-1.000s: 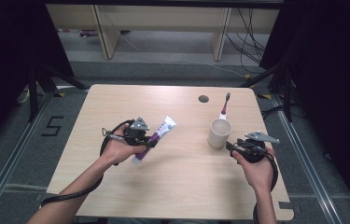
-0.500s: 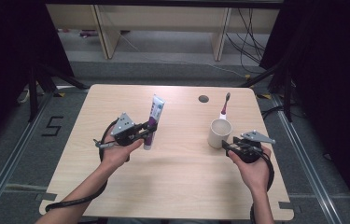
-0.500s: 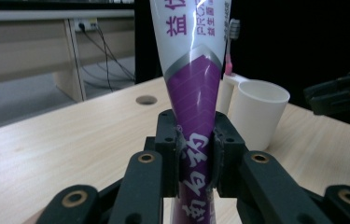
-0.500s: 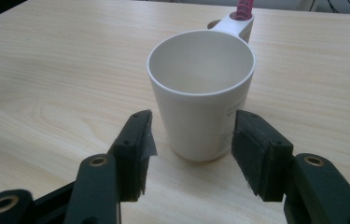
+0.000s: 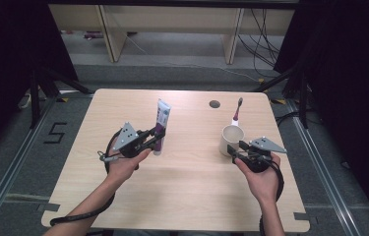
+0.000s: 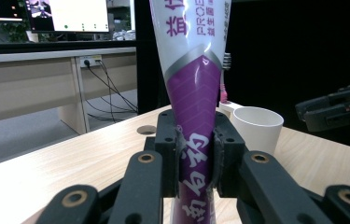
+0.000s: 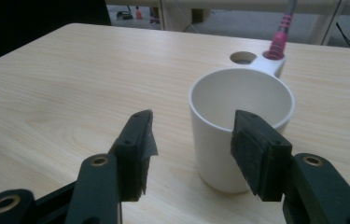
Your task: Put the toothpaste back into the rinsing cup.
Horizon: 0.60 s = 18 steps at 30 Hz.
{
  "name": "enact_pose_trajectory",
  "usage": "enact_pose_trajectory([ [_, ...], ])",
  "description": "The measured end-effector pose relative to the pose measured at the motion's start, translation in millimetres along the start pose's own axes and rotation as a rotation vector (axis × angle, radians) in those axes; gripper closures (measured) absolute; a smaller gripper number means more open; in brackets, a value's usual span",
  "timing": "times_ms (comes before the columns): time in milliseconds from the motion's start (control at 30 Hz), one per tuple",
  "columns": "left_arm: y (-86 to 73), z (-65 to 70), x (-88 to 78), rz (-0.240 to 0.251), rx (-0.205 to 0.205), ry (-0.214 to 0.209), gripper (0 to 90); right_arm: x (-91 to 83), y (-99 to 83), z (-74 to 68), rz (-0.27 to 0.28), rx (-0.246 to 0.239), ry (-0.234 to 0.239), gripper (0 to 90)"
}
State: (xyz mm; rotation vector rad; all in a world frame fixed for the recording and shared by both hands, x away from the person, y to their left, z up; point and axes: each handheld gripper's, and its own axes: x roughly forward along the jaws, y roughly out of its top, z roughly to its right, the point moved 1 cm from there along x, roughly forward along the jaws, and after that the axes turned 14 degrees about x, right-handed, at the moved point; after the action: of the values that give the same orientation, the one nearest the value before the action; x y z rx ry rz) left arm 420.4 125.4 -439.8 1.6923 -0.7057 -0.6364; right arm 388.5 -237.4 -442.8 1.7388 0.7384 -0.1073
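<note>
Raised upright since a second ago, the white-and-purple toothpaste tube (image 5: 160,125) reading "PRO" sits clamped in the left hand-held gripper (image 5: 155,139); the right hand-held gripper (image 5: 236,148) gapes beside the white plastic cup (image 5: 232,139).

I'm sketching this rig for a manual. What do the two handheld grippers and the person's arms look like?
Both the left gripper and the right gripper are black, with two linked jaws on brass-coloured pivot pins and a grey three-cornered plate on top. A black cable loops from each. The forearms are bare, with no sleeves visible.
</note>
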Motion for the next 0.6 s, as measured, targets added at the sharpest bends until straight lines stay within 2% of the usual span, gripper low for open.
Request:
enact_pose_trajectory([
  [67,0.1,0.4,0.1,0.001,0.001,-0.002,75.9,-0.4,0.1,-3.2,-0.005,0.014,0.009,48.7],
  [100,-0.2,1.4,0.2,0.002,0.003,-0.004,75.9,1.8,1.0,-9.8,0.007,0.003,0.048,48.7],
  [133,-0.2,1.4,0.2,0.002,0.003,-0.004,75.9,1.8,1.0,-9.8,0.007,0.003,0.048,48.7],
  [167,-0.8,2.6,0.4,0.004,0.002,-0.003,75.9,3.6,0.4,-16.9,0.014,0.011,0.070,48.6],
  [200,-0.8,2.6,0.4,0.004,0.002,-0.003,75.9,3.6,0.4,-16.9,0.014,0.011,0.070,48.6],
  [233,-1.4,3.3,0.7,0.005,0.005,-0.006,75.9,4.3,0.6,-19.2,0.030,-0.009,0.065,48.7],
  [300,-2.4,6.5,1.5,0.002,0.007,-0.015,75.9,8.2,0.2,-33.5,0.039,-0.010,0.130,49.4],
  [433,-2.9,10.2,3.2,0.003,0.011,-0.024,75.9,13.6,2.1,-52.5,0.091,-0.015,0.207,49.4],
  [467,-2.9,10.2,3.2,0.003,0.011,-0.024,75.9,13.6,2.1,-52.5,0.091,-0.015,0.207,49.4],
  [500,-2.9,12.0,4.5,0.006,0.013,-0.027,75.9,16.0,3.6,-62.7,0.114,-0.006,0.246,49.4],
  [600,-3.2,13.9,5.7,0.004,0.014,-0.031,75.9,17.7,6.5,-70.7,0.130,-0.031,0.264,49.4],
])
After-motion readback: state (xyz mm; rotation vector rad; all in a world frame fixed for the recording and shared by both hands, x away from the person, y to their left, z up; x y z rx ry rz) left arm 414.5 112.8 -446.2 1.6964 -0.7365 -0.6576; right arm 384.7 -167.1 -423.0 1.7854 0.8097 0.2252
